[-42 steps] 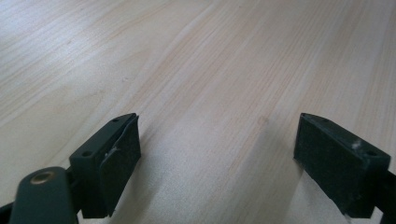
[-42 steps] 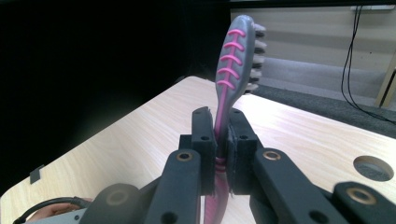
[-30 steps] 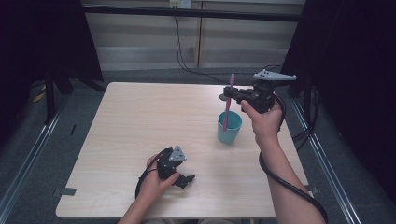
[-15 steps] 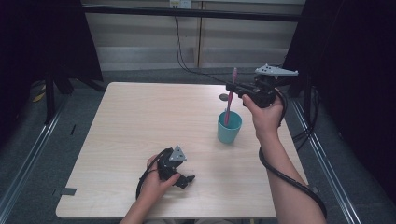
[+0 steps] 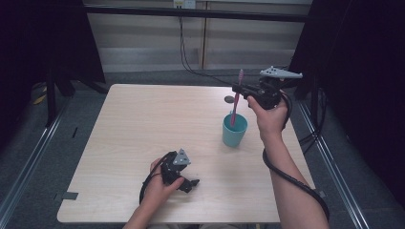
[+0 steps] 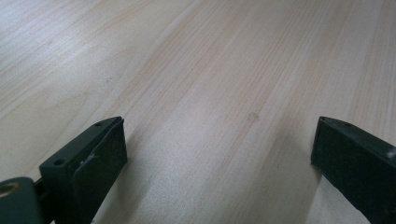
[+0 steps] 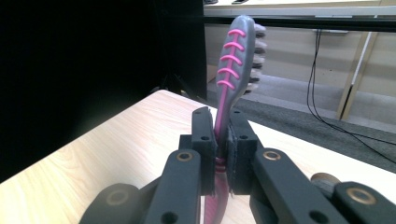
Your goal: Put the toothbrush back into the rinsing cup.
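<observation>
My right gripper (image 7: 220, 154) is clamped tight on the neck of the pink-and-grey toothbrush (image 7: 236, 65), holding it upright with the bristle head at the top so the handle end points straight down into the teal cup (image 5: 234, 130) below it. From the high view that lower end sits inside the cup's mouth; I cannot see anything else in there. My left gripper (image 5: 184, 177) rests on the table (image 5: 143, 124) near me, jaws wide apart and holding nothing.
</observation>
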Tool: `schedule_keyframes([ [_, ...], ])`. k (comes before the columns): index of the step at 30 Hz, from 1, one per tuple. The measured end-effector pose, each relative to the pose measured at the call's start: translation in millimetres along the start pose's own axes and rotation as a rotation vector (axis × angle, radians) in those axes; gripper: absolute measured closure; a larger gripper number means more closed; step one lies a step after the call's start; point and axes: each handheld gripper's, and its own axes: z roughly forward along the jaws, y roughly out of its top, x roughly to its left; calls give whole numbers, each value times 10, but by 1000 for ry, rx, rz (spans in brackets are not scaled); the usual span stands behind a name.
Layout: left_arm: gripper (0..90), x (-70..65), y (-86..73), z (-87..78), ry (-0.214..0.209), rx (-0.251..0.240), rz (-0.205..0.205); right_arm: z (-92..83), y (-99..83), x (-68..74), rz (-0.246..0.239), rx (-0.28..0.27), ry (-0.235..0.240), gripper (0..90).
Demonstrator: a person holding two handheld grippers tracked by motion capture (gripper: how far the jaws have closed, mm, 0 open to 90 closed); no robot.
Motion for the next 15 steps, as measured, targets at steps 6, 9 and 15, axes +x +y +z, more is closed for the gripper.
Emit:
schedule_keyframes([
  [6, 32, 1, 0, -1, 0, 1, 2, 25, -39, -69, 6, -4, -16, 840],
  [9, 32, 0, 0, 0, 0, 1, 0, 38, -59, -92, 5, -4, -24, 840],
  [15, 32, -1, -1, -3, 1, 2, 2, 74, -146, -165, 8, 7, -38, 840],
])
